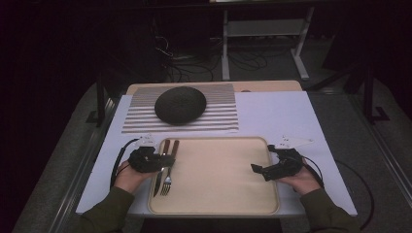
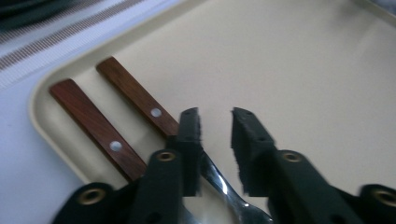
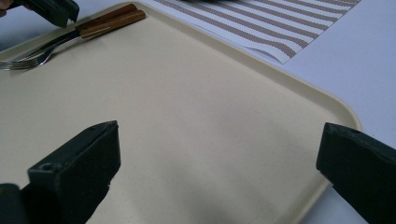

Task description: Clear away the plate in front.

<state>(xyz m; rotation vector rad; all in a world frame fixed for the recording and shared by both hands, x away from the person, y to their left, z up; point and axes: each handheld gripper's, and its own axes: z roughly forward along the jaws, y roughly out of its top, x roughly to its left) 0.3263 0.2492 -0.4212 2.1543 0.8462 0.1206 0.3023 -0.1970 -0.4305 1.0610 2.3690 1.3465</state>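
Closest to me, two dark green sleeves come in over the near edge of the white counter (image 1: 272,111), each hand carrying a hand-held gripper. The left hand-held gripper (image 1: 154,159) sits over the left edge of the cream tray (image 1: 218,204), right above the cutlery; in the left gripper view its jaws are parted by a narrow gap with nothing between them, the left jaw hanging just over the fork (image 2: 224,184) where the wooden handle meets the metal. The fork and a knife (image 1: 157,180) lie side by side along the tray's left side, wooden handles pointing away from the person, tines and blade toward them; the knife is the one nearer the rim. On the other side, the right hand-held gripper (image 1: 260,170) hovers over the tray's right edge, pointing inward across the tray, and its jaws are spread wide and released, holding nothing. The middle of the tray between the two tools is bare. Past the tray's far rim, a striped placemat (image 1: 218,114) lies flat on the counter's far left part, and a dark, round, domed thing (image 1: 180,104) with a rough woven look rests on it. Behind that a strip of wooden board (image 1: 272,86) shows at the counter's far edge, then dim floor with loose cables (image 1: 194,63) and the legs of a pale metal frame (image 1: 262,43).
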